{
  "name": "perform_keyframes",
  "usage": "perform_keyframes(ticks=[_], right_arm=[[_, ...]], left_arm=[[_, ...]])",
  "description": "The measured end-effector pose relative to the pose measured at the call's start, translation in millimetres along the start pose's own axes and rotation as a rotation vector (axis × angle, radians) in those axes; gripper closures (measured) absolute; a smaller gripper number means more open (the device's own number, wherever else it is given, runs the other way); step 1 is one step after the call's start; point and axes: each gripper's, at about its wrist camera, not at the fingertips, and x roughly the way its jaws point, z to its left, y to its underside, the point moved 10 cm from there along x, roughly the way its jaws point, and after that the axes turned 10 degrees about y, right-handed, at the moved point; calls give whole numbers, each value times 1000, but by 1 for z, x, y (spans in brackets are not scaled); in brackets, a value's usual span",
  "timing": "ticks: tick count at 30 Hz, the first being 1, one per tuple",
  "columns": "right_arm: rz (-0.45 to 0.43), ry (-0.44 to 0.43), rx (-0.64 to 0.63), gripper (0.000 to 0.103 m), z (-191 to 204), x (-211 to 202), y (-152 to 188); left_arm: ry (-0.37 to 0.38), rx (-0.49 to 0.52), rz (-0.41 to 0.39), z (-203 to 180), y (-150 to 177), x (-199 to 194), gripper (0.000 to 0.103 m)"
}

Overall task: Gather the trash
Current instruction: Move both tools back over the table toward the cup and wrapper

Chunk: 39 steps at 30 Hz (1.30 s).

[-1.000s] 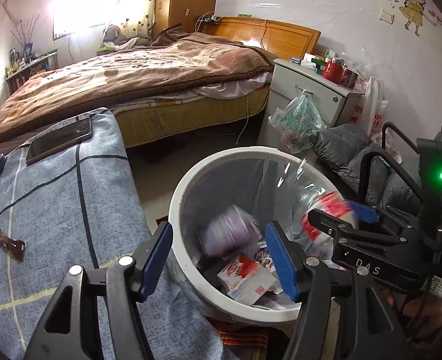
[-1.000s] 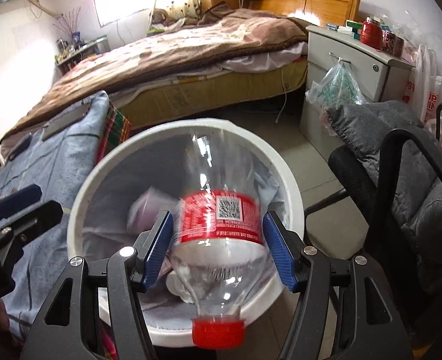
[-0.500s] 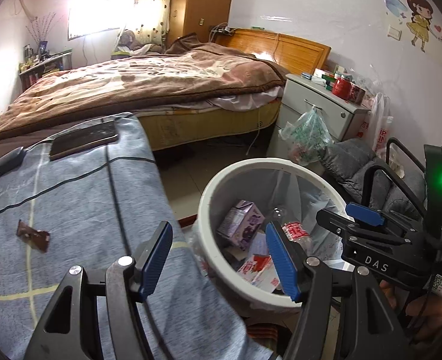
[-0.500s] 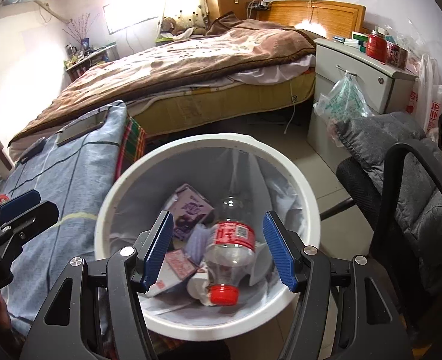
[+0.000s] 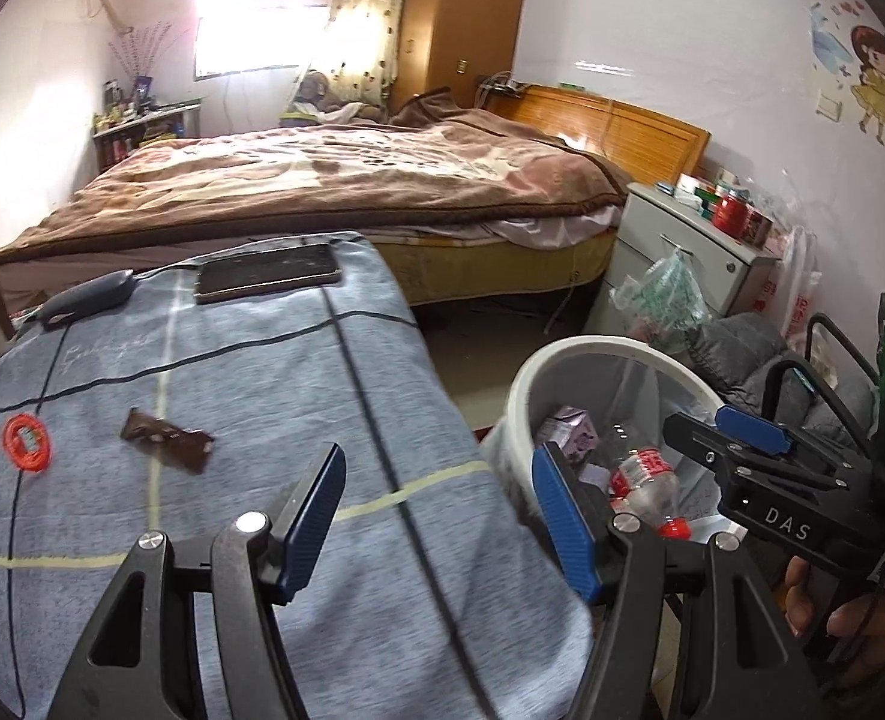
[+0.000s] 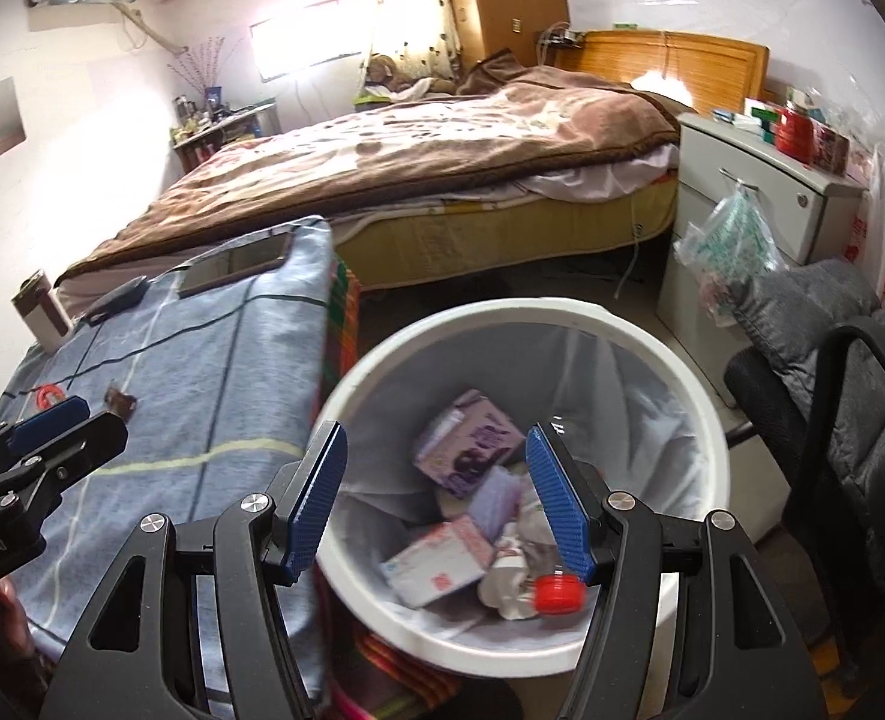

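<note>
Both claws have swung from above the bin toward the table, and the clear plastic bottle with red cap and label that the right claw carried now lies in the round white plastic bin among cartons. Right claw and left claw both gape wide, empty. By my reckoning a dark brown wrapper and an orange ring on the blue checked table remain.

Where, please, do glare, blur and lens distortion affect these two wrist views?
Left wrist view: the window is blown out and the fisheye bows the walls. Right wrist view: the window glares, the headboard carries a hotspot, and the purple carton in the bin looks soft.
</note>
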Motion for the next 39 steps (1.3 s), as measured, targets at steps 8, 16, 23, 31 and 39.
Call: perform_keyframes(ticks=[8,16,23,31,39], right_arm=[[-27,-76,-39,39,48,-4,-4],[-27,-143,-91,39,95,-2,-4],[-23,-195,-157,39,139,2,-5],[-2,-244,-263,39,190,14,-2],[53,-272,-358,39,227,36,4]], left_arm=[[-94,-46,-37,48,4,-27,36],[-168,-109,-60,102,11,-52,36],[-235,-175,-74,153,18,-74,36],[-299,-246,-73,207,30,-87,36],[-333,-305,-55,247,38,-86,36]])
